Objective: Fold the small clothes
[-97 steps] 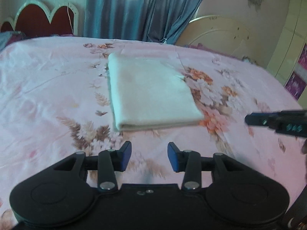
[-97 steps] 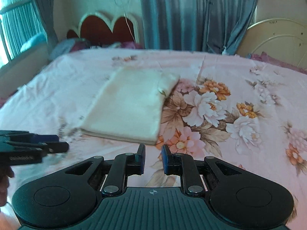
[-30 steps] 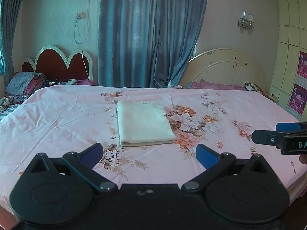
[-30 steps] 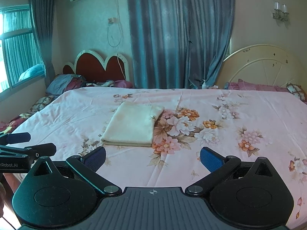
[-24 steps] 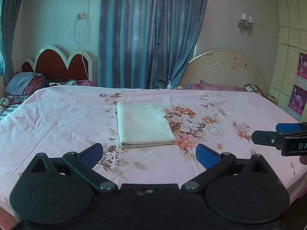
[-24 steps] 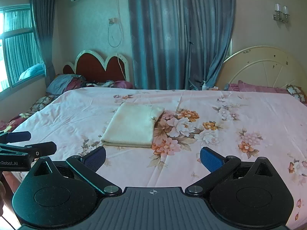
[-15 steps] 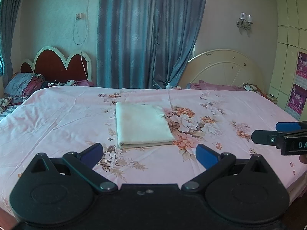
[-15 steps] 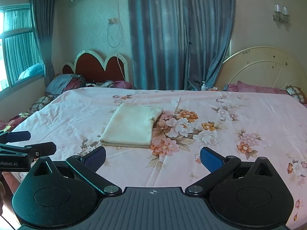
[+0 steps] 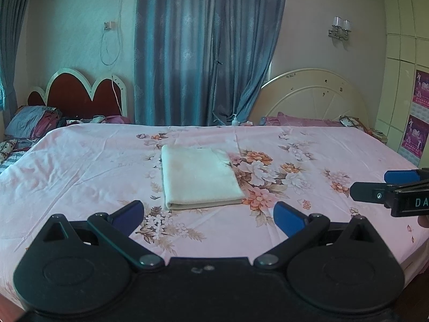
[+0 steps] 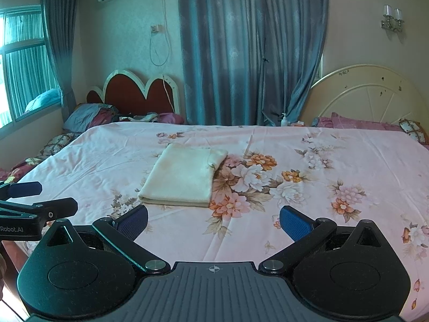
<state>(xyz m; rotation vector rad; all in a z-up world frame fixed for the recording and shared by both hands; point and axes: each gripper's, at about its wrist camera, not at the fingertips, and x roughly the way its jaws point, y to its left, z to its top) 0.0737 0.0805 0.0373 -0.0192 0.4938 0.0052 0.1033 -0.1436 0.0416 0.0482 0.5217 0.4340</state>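
Note:
A cream-coloured cloth (image 9: 199, 178) lies folded into a neat rectangle on the pink floral bedsheet (image 9: 80, 166), near the middle of the bed; it also shows in the right wrist view (image 10: 183, 175). My left gripper (image 9: 207, 216) is open wide and empty, held back from the bed's near edge, well short of the cloth. My right gripper (image 10: 213, 221) is also open wide and empty, at about the same distance. Each gripper shows at the edge of the other's view: the right one (image 9: 388, 187) and the left one (image 10: 29, 198).
A red scalloped headboard (image 9: 77, 96) with pillows stands at the back left, a cream round headboard (image 9: 313, 96) with pink pillows at the back right. Blue curtains (image 9: 203, 53) hang behind the bed. A wardrobe (image 9: 405, 94) is at the right.
Both grippers have pulled back and up from the folded cloth and opened from nearly shut to wide open. In the last second they hold almost still.

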